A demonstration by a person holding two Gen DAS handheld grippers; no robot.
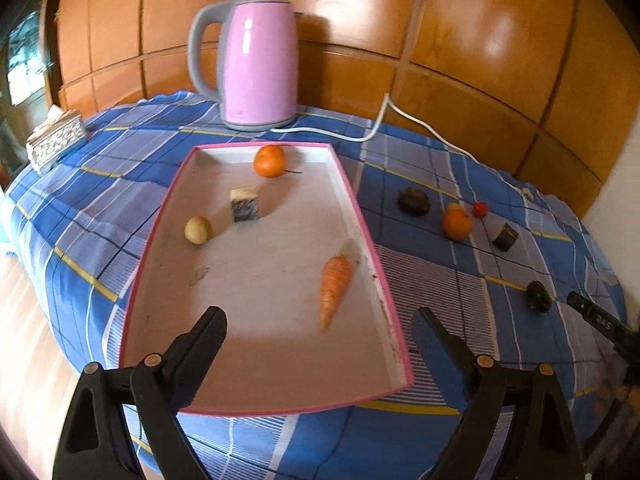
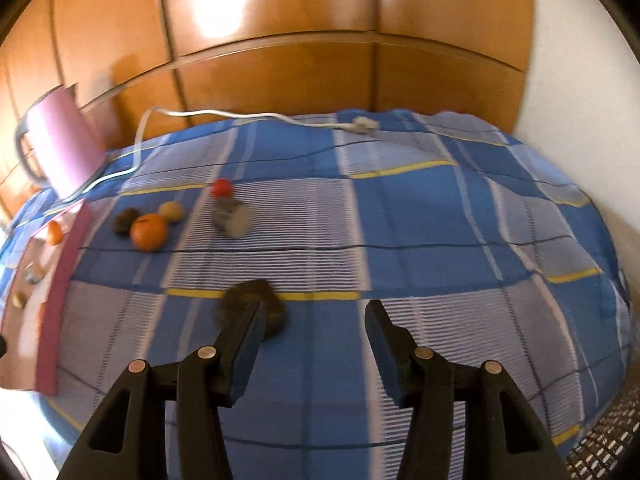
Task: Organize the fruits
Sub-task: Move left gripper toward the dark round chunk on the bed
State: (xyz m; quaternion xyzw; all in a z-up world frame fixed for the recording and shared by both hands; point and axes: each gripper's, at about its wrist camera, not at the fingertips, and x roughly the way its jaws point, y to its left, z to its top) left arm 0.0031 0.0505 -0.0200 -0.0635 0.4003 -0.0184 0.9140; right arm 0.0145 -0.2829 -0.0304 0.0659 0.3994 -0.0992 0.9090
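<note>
My left gripper (image 1: 320,320) hangs open over the near end of a pink-rimmed white tray (image 1: 366,236). In the tray lie a carrot (image 1: 335,286), an orange (image 1: 270,161), a pale round fruit (image 1: 197,230) and a small block (image 1: 244,205). My right gripper (image 2: 312,314) is open over the checked cloth, nothing between its pads. A dark fuzzy fruit (image 2: 276,306) lies at its left fingertip, partly hidden by it. Farther off on the cloth sit an orange (image 2: 148,231), a tan ball (image 2: 171,211), a dark fruit (image 2: 125,220), a red tomato (image 2: 221,188) and a grey cylinder (image 2: 232,218).
A pink kettle (image 1: 258,64) stands behind the tray, its white cable (image 1: 376,128) trailing across the cloth to a plug (image 2: 362,126). A patterned tissue box (image 1: 56,144) sits at the far left edge. Wooden cabinet doors close off the back.
</note>
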